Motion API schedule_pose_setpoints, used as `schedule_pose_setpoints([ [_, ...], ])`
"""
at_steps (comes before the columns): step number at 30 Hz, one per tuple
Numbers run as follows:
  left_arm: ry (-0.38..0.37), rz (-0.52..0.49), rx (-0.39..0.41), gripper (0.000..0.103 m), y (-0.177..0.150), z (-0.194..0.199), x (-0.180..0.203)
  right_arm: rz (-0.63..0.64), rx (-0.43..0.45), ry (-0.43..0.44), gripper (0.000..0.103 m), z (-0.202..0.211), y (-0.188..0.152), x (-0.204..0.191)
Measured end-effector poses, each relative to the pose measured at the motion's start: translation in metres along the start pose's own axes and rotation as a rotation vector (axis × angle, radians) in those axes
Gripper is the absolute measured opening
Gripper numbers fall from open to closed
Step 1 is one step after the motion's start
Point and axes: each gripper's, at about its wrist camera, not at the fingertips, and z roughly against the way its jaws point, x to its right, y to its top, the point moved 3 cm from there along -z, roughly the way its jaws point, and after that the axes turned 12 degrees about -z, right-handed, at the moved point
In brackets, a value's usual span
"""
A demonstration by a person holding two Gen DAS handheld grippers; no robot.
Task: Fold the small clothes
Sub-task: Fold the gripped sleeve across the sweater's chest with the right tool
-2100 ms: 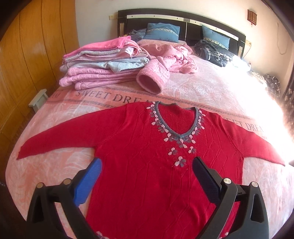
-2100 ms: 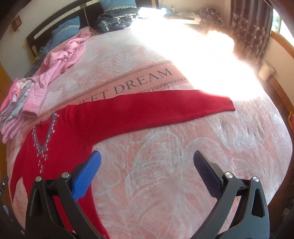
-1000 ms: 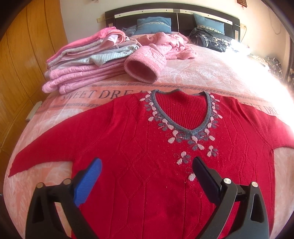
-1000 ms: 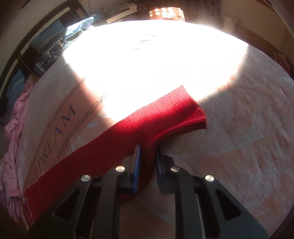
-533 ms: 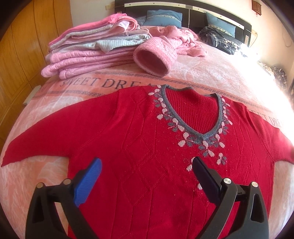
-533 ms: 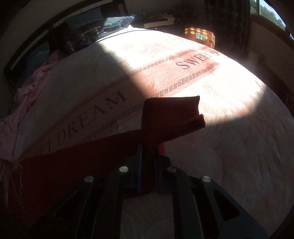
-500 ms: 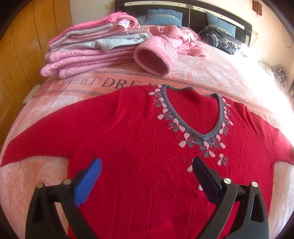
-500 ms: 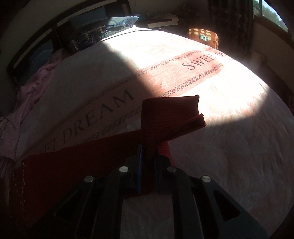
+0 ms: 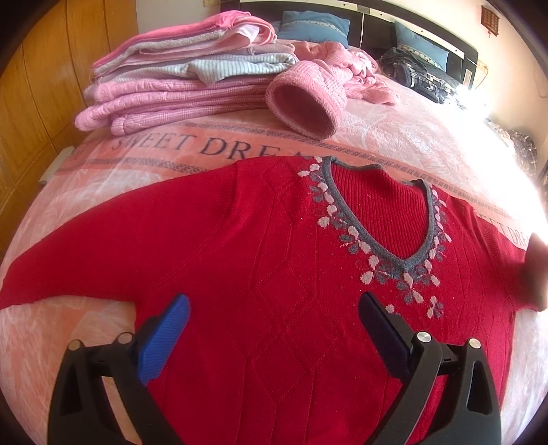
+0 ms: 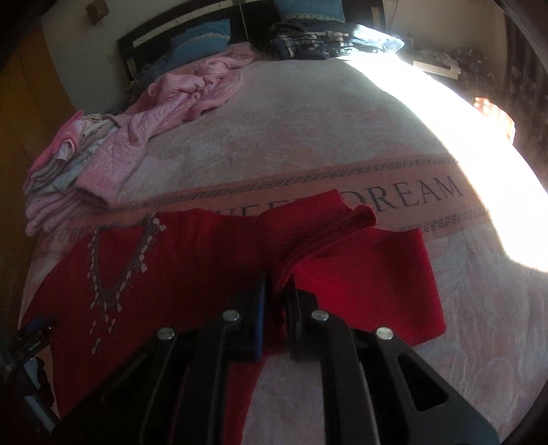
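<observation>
A red sweater (image 9: pixel 260 260) with a grey V-neck and flower trim lies face up on the pink bed (image 9: pixel 394 137). My left gripper (image 9: pixel 274 311) hovers open over its chest, nothing between the fingers. In the right wrist view my right gripper (image 10: pixel 275 294) is shut on the sweater's right sleeve (image 10: pixel 363 274), which is lifted and doubled back toward the body; the cuff end hangs to the right. The raised sleeve shows as a red blur (image 9: pixel 536 270) at the left wrist view's right edge. The other sleeve (image 9: pixel 68 263) lies stretched out flat.
A stack of folded pink and striped clothes (image 9: pixel 178 82) sits at the bed's far left, with a crumpled pink garment (image 9: pixel 342 68) beside it. Dark clothes (image 9: pixel 418 75) and blue pillows (image 9: pixel 315 20) lie by the headboard. A wooden wardrobe (image 9: pixel 41 85) stands left.
My right gripper closed on the right sleeve's end, lifted it and carried it in toward the sweater's body. My left gripper stayed open and drifted closer over the chest.
</observation>
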Motion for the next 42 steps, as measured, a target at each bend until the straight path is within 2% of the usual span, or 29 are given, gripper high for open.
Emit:
schedule_pose_setpoints([
  [7,-0.028,0.000,0.005,0.099,0.001,0.002,-0.006,0.100,-0.094,0.115,0.009,-0.031,-0.038,-0.092],
  [15,-0.063,0.025,0.005,0.099,0.004,0.005,-0.011,0.166,-0.209,0.245,0.010,-0.057,-0.076,-0.150],
  [16,-0.067,0.024,0.007,0.099,0.004,0.005,-0.010,0.175,-0.227,0.259,0.013,-0.060,-0.082,-0.154],
  [19,-0.084,0.017,0.004,0.099,0.006,0.005,-0.006,0.211,-0.277,0.294,0.035,-0.057,-0.095,-0.160],
  [25,-0.114,-0.004,0.007,0.099,0.010,0.005,0.017,0.254,-0.278,0.277,0.035,-0.014,-0.109,-0.132],
  [30,-0.199,0.004,-0.068,0.099,0.008,-0.008,0.050,0.236,-0.254,0.255,0.035,0.015,-0.110,-0.091],
  [36,-0.230,0.018,-0.134,0.098,0.004,-0.032,0.072,0.171,-0.256,0.245,0.035,0.015,-0.112,-0.052],
  [38,-0.256,0.034,-0.133,0.092,0.003,-0.036,0.076,0.157,-0.266,0.248,0.035,0.013,-0.114,-0.044],
  [39,-0.239,0.029,-0.126,0.091,0.003,-0.036,0.079,0.155,-0.268,0.245,0.035,0.012,-0.115,-0.040],
  [40,-0.225,0.011,-0.117,0.085,0.004,-0.035,0.084,0.155,-0.269,0.241,0.035,0.012,-0.116,-0.037],
  [41,-0.219,-0.011,-0.112,0.074,0.006,-0.035,0.089,0.151,-0.268,0.236,0.035,0.011,-0.116,-0.034],
  [42,-0.208,-0.029,-0.107,0.067,0.006,-0.035,0.093,0.143,-0.268,0.236,0.035,0.011,-0.116,-0.030],
])
